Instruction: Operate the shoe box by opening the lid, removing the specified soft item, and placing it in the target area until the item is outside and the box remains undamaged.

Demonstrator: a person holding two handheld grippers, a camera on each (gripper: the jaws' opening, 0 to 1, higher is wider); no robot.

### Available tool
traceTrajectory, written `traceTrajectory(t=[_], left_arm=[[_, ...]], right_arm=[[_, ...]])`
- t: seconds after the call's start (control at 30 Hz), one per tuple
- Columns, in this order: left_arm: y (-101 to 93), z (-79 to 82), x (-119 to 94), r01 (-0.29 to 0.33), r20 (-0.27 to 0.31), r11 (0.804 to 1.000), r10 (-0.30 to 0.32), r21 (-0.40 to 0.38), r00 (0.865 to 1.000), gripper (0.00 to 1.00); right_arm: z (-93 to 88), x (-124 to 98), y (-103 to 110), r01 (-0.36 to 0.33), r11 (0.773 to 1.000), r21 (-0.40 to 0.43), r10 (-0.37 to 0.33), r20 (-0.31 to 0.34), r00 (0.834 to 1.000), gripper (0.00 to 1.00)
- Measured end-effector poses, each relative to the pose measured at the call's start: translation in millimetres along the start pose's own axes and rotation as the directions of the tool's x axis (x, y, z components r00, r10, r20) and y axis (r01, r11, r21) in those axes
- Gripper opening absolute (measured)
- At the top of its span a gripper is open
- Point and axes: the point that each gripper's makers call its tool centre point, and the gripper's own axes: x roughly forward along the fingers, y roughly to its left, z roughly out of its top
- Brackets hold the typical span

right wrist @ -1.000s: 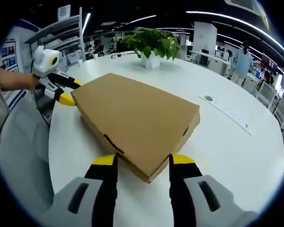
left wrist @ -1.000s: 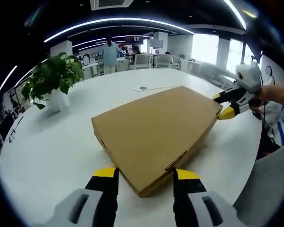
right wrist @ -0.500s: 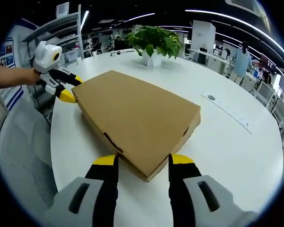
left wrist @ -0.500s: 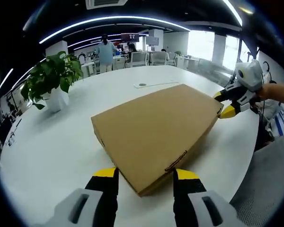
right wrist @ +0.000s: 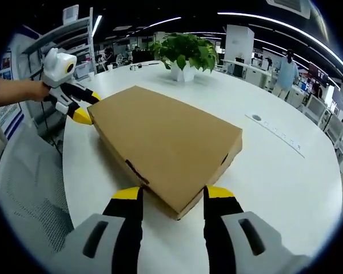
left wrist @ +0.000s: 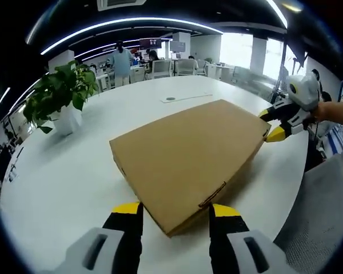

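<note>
A shut, flat brown cardboard shoe box lies on the white round table. In the left gripper view, my left gripper is open, its yellow-tipped jaws straddling the near corner of the box. My right gripper stands at the far right corner, held by a hand. In the right gripper view, the box has its near corner between the jaws of my open right gripper. The left gripper sits at the box's far left corner. The lid is down and the contents are hidden.
A potted green plant stands on the table beyond the box. A grey mesh chair is at the table's edge. A round cable port lies behind the box. Desks, chairs and people fill the office background.
Both views have shifted slightly with the hands. The box and both grippers keep their places at its corners.
</note>
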Motion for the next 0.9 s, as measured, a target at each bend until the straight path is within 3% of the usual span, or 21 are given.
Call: traceTrajectory(t=[0.4,0.9], left_arm=[[16.4,-11.0,-12,0.023,-0.024,0.999,-0.023,0.032,0.999,0.46],[26.7,-22.8,-25,0.036,-0.015,0.998,-0.035,0.050,0.999,0.46]], right_arm=[[4.6,5,25,0.001,1.000,0.014,-0.001,0.010,1.000,0.36],[4.9,5,49,-0.004,1.000,0.024,0.003,0.024,1.000,0.35]])
